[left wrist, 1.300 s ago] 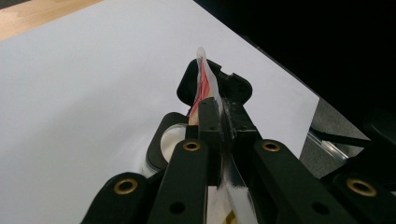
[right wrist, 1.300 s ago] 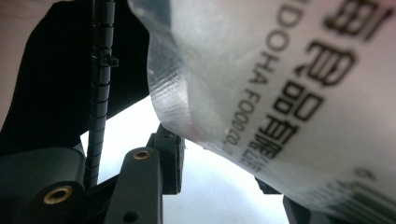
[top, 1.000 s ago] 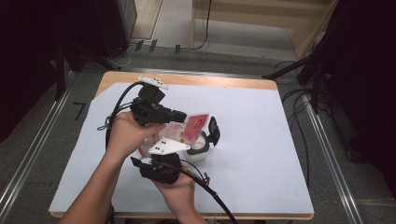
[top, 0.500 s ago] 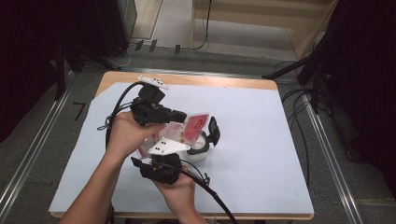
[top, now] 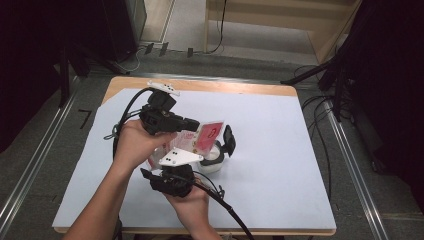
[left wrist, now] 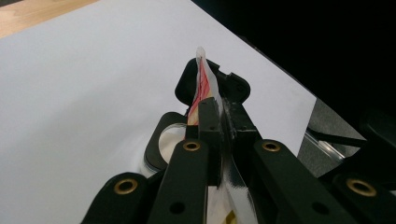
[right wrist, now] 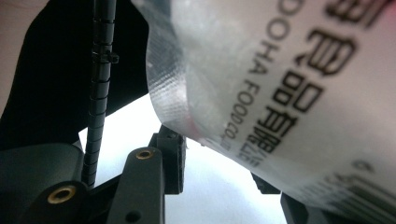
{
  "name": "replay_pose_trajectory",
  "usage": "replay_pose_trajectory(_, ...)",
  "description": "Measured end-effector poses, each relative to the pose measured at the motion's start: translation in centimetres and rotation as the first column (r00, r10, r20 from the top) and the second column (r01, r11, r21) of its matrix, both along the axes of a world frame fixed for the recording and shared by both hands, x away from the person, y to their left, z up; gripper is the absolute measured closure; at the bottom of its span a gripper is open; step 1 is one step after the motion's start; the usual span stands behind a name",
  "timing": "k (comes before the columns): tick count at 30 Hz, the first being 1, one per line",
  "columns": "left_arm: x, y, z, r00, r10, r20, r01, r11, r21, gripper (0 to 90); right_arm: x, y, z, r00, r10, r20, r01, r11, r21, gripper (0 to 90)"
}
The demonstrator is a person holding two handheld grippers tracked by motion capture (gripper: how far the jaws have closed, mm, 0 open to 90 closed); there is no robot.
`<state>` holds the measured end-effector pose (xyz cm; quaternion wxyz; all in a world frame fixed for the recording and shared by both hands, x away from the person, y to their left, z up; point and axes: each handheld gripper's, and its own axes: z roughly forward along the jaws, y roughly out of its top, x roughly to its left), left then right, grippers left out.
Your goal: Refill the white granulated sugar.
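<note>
Nothing is shifting since a second ago: the left tool (top: 192, 123) is staying clamped on the red-and-white foil sachet (top: 202, 137) above the small white cup (top: 212, 159) mid-desk (top: 280, 150); the right tool (top: 226, 141) is gripping that cup; pouring is pending.

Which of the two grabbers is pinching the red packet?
The left gripper: its jaws are shut tight on the packet, seen edge-on between them. The right gripper holds a white cup under the packet instead.
</note>
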<state>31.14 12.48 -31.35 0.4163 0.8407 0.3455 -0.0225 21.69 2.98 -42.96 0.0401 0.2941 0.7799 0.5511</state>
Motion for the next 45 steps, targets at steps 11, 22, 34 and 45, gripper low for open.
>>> replay_pose_trajectory(11, -0.15, 0.02, 0.18, 0.9999, 0.0, 0.014, 0.0, 1.0, -0.005, 87.7, -0.01, -0.05, 0.16, 1.0, 0.002, 0.003, -0.002, 1.0, 0.001, 62.5)
replay_pose_trajectory(22, -0.35, 0.11, 0.47, 0.9996, 0.003, 0.026, -0.003, 1.0, -0.007, 87.5, -0.03, 0.06, 0.42, 0.9999, 0.006, 0.016, -0.006, 1.0, 0.001, 62.9)
replay_pose_trajectory(34, -0.18, -0.35, 0.31, 0.9995, 0.001, 0.031, -0.001, 1.0, 0.006, 87.5, 0.21, -0.09, 0.28, 0.9999, 0.001, -0.017, -0.001, 0.9999, 0.015, 62.3)
replay_pose_trajectory(45, -0.27, -0.63, 0.21, 0.9991, -0.004, 0.041, 0.004, 1.0, 0.003, 87.6, 0.15, -0.24, 0.18, 0.9999, -0.008, -0.009, 0.008, 0.9999, 0.009, 61.7)
